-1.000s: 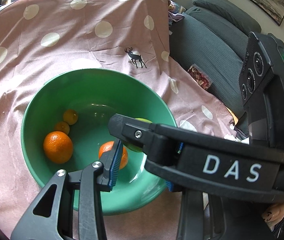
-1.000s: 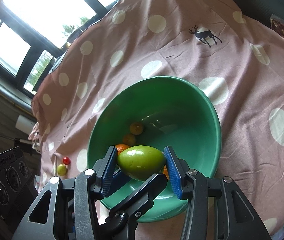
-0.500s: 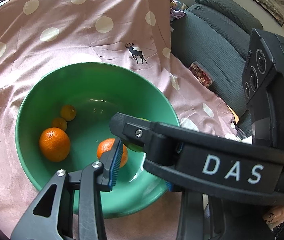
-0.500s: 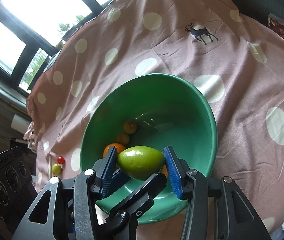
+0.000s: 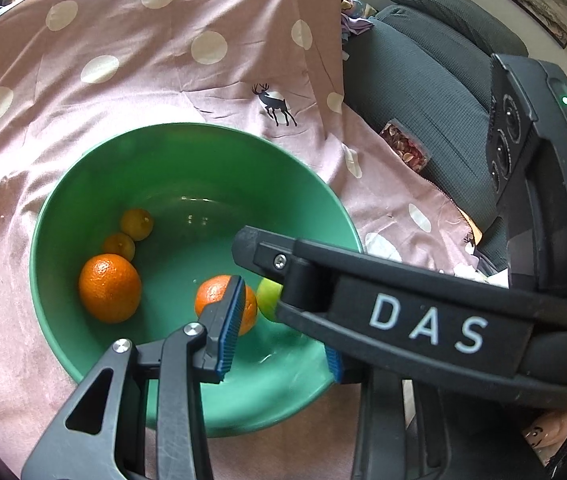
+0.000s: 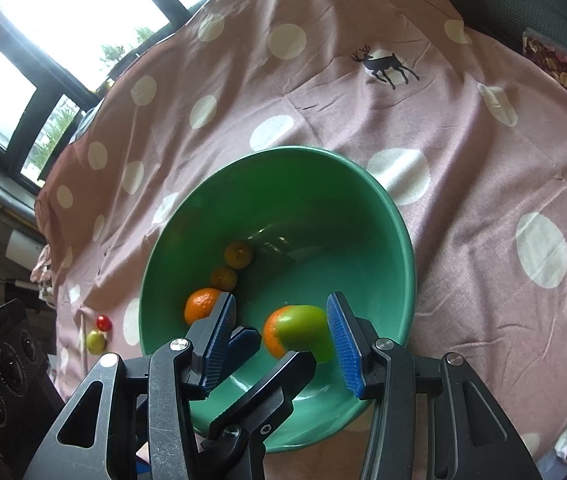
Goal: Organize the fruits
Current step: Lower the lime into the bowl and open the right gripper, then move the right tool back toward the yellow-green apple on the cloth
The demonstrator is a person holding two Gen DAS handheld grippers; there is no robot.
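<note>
Below, smooth oval green fruit [image 6: 303,330] in glossy green bowl [image 6: 395,216], ribbed fingers [image 6: 341,344] on both grippers apart, empty.

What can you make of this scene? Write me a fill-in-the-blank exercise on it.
The bowl is ___ in colour.
Besides two small yellow-orange fruits, it holds ___ large oranges.
The green fruit is in the bowl, next to an ___.
The pink polka-dot cloth bears a printed ___.
Missing: green; two; orange; deer.
</note>
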